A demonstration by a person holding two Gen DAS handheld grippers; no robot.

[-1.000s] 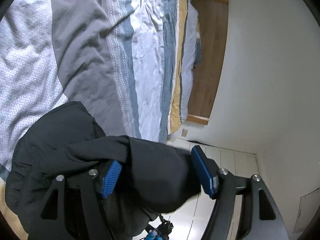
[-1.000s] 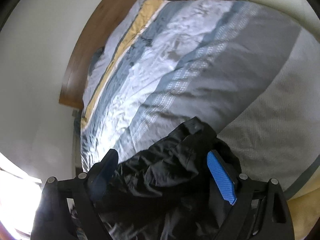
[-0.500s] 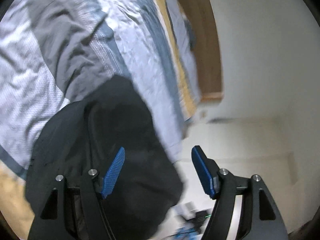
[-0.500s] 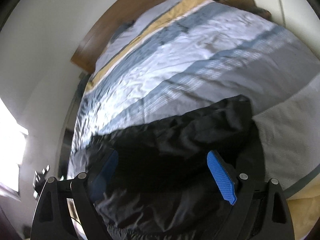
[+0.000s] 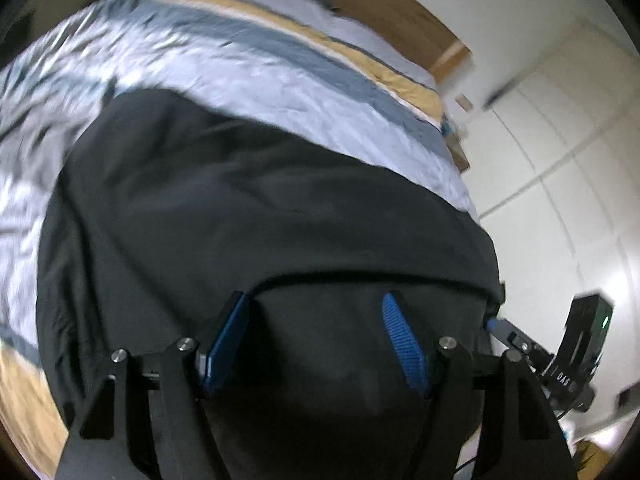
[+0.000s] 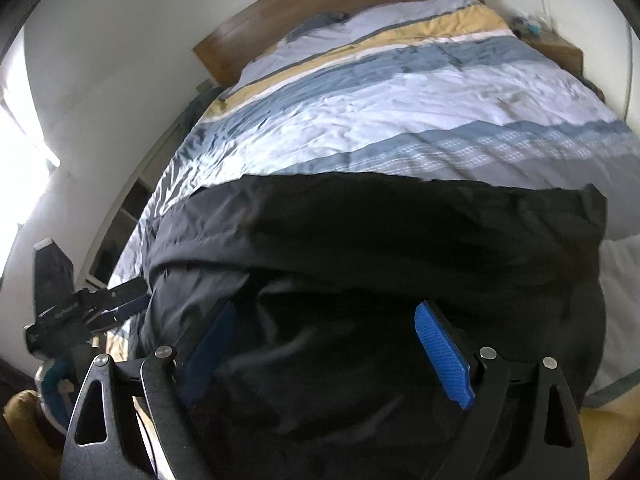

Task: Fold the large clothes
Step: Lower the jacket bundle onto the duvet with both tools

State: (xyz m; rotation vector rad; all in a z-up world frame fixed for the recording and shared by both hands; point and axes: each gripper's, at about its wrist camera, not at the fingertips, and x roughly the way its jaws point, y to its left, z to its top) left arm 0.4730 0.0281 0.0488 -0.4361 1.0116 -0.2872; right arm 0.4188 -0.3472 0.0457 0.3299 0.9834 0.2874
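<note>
The black garment (image 5: 260, 208) lies spread across the near end of the striped bed (image 5: 280, 80). Left tongs (image 5: 316, 340) stand spread above the garment's near edge, pinching nothing. To their right, right tongs (image 6: 324, 344) are likewise spread wide over the garment (image 6: 400, 232).

A garment (image 6: 400, 240) lies spread across the near end of a bed (image 6: 400, 112), with the headboard (image 6: 320, 12) behind.
</note>
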